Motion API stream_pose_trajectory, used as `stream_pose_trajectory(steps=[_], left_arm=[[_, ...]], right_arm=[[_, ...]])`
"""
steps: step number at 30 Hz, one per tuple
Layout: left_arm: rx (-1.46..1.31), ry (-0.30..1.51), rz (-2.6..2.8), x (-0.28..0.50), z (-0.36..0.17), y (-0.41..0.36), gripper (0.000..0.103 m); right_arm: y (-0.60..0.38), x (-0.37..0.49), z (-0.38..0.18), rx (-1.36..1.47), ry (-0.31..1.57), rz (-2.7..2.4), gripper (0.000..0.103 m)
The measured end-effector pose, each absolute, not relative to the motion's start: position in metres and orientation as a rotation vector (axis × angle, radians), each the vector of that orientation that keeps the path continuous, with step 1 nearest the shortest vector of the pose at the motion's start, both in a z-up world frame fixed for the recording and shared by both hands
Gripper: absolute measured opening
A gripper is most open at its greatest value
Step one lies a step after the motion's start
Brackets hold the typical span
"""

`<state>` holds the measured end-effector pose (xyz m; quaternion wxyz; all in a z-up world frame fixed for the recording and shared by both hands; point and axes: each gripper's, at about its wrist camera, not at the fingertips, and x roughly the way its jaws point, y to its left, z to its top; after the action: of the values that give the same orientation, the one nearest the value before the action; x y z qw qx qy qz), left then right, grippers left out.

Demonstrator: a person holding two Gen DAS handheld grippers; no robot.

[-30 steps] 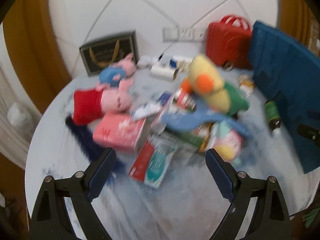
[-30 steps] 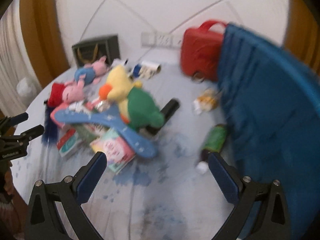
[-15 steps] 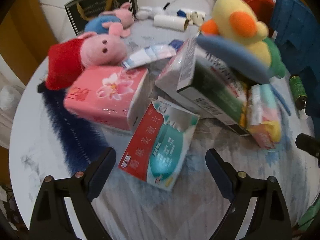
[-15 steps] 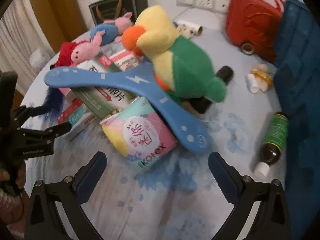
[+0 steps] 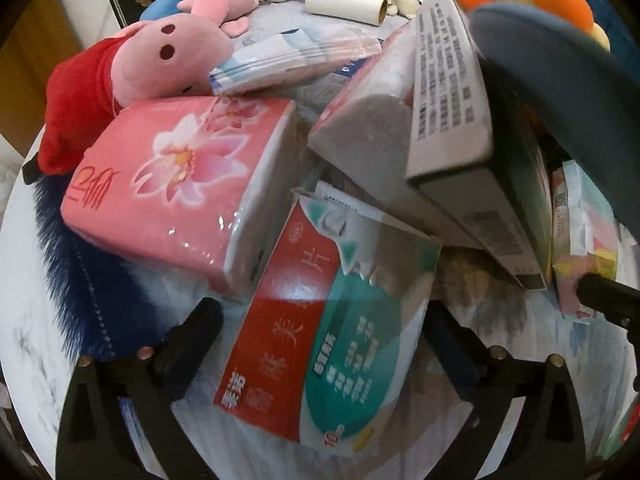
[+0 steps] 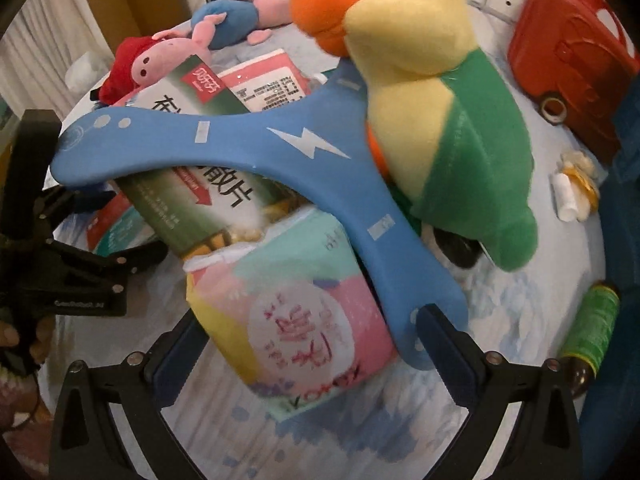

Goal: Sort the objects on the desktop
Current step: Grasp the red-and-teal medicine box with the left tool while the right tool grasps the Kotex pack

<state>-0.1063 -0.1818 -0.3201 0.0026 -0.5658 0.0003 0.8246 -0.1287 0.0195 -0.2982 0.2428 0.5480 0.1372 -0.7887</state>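
Note:
A heap of objects covers a round white table (image 5: 24,344). My left gripper (image 5: 320,336) is open, its jaws on either side of a red and teal medicine box (image 5: 320,344). A pink tissue pack (image 5: 176,184) lies just left of that box. My right gripper (image 6: 308,340) is open, its jaws on either side of a pastel Kotex pack (image 6: 296,320). A blue three-armed boomerang (image 6: 256,140) rests over that pack and over a green and white box (image 6: 200,184). A yellow and green duck plush (image 6: 440,112) leans on the boomerang.
Two pink pig plush toys (image 5: 160,52) lie at the back left over a dark blue fluffy strip (image 5: 76,264). A red case (image 6: 576,60), a blue crate (image 6: 624,240), a green bottle (image 6: 592,328) and a white paper roll (image 5: 344,4) stand around the heap.
Both grippers have moved forward and down into the heap. The medicine box now sits between the left jaws and the Kotex pack between the right jaws. Both stay open.

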Motion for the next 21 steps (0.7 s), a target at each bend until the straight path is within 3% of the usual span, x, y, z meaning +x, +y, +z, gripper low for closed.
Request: stream_pose_trajectory(steps=[13,21], left_arm=[[-1.780,-0.017,2.600,-0.095,-0.316,-0.171,0.101],[-1.820,-0.048,2.603,-0.075,-0.309,-0.162,0.096]], right_arm=[[0.010,-0.131,-0.308,1.508,0.480,-2.160,0.103],[0.031,-0.106,-0.320,1.649,0.320,-2.112,0.102]])
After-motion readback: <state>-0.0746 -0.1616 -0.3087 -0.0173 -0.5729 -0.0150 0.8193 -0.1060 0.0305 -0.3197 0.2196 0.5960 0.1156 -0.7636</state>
